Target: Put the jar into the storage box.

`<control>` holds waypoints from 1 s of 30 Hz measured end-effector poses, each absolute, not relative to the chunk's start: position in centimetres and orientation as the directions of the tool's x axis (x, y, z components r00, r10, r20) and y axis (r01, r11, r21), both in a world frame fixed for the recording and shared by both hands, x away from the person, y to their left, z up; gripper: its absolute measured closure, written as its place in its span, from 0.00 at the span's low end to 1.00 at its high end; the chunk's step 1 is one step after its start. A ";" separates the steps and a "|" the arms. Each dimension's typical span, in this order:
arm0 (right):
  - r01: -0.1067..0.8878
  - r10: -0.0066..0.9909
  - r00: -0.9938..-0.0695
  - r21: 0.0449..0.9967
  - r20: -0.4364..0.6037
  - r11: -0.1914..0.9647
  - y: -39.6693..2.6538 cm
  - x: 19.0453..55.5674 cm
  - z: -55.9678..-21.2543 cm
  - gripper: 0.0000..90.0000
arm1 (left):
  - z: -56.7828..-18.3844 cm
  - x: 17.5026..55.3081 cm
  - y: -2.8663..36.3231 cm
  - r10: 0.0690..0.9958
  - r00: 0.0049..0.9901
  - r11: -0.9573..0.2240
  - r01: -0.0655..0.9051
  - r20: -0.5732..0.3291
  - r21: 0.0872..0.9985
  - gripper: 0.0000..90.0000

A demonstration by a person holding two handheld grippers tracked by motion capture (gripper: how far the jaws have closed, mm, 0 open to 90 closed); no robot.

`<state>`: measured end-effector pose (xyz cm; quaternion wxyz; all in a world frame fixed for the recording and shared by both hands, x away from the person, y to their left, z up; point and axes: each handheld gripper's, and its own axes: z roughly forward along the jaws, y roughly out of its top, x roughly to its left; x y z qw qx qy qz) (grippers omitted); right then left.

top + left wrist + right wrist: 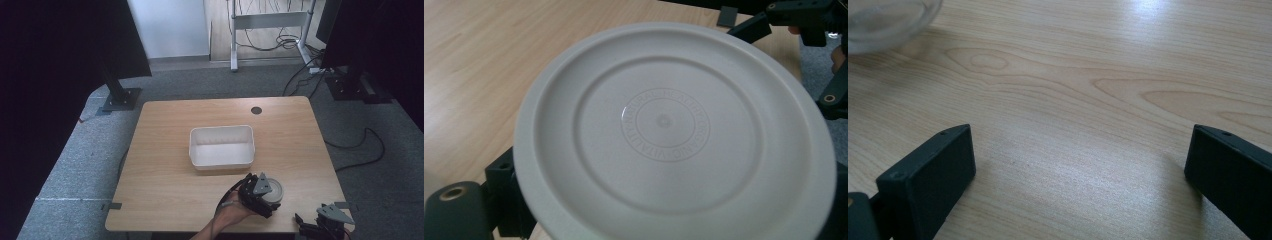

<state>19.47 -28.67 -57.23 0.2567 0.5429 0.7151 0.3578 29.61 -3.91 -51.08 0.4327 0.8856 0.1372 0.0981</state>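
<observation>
A wooden table [165, 150] carries a white rectangular tub [221, 145] near its middle, long sides running from 9 to 3 o'clock, open side up. At about 5 o'clock from the tub, close to the table's near edge, the left gripper [261, 196] is held in a hand [231, 212] that comes in from 6 o'clock. A round, pale grey plate [274, 190] sits at this gripper, just clear of the tub's near wall. In the left gripper view the plate [674, 130] is seen face on, with raised rings and a circle of embossed lettering at its centre; the lettering is too faint to read with certainty. A black jaw block pokes out from behind the plate's rim at 8 o'clock, so the left gripper appears to be clamped on the plate's lower edge, though the contact itself is hidden by the plate. The right gripper [320, 227] sits at the table's corner at 5 o'clock in the high view, well apart from the plate, topped by a grey three-cornered plate. In the right gripper view its two black jaws stand wide apart over bare wood with nothing between them, and the rim of the plate [888, 20] shows blurred at 10 o'clock. Beyond the table lie grey carpet [75, 150] and loose cables [360, 145].
</observation>
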 end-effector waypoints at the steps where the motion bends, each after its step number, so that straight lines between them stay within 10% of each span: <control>1: 0.593 0.960 -0.279 0.790 0.021 0.155 -28.7 19.5 -57.2 0.00 | -50.9 29.7 -3.7 0.335 0.940 -0.586 0.161 0.056 0.794 0.11; 30: 0.590 0.960 -0.280 0.792 0.022 0.154 -28.7 19.5 -57.3 0.00 | -48.1 32.3 1.7 0.469 0.880 -0.547 0.221 0.077 0.808 0.11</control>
